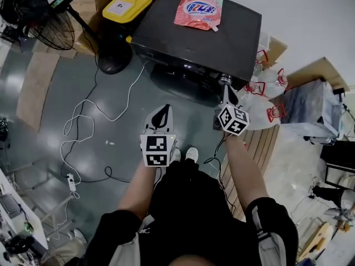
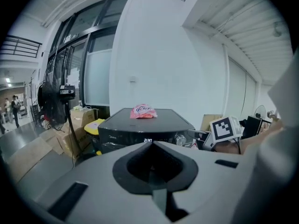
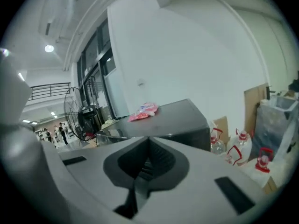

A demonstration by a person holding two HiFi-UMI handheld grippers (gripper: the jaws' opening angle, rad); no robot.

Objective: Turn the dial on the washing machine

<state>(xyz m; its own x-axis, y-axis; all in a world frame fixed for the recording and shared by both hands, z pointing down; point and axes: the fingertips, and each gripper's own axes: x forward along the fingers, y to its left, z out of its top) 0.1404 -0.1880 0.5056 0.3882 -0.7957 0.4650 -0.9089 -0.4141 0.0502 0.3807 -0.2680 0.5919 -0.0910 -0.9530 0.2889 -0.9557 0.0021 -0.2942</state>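
The black washing machine (image 1: pixel 194 35) stands ahead of me with a pink detergent pouch (image 1: pixel 198 9) lying on its lid. Its silver dial (image 1: pixel 224 80) sits at the front right corner of the panel. My right gripper (image 1: pixel 226 93) is shut, its tips just below and beside the dial; I cannot tell whether they touch it. In the left gripper view the dial (image 2: pixel 181 139) shows left of the right gripper's marker cube (image 2: pixel 226 129). My left gripper (image 1: pixel 162 113) is shut on nothing, held low and well back from the machine's front. The right gripper view shows only the machine's lid (image 3: pixel 173 118) past the shut jaws.
A standing fan (image 1: pixel 44 21) and a yellow-lidded bin (image 1: pixel 127 5) are left of the machine. White and black cables (image 1: pixel 89 121) trail over the grey floor. Water bottles with red handles (image 1: pixel 266 87) and cardboard crowd the right side. The person's shoes (image 1: pixel 186 155) are below the grippers.
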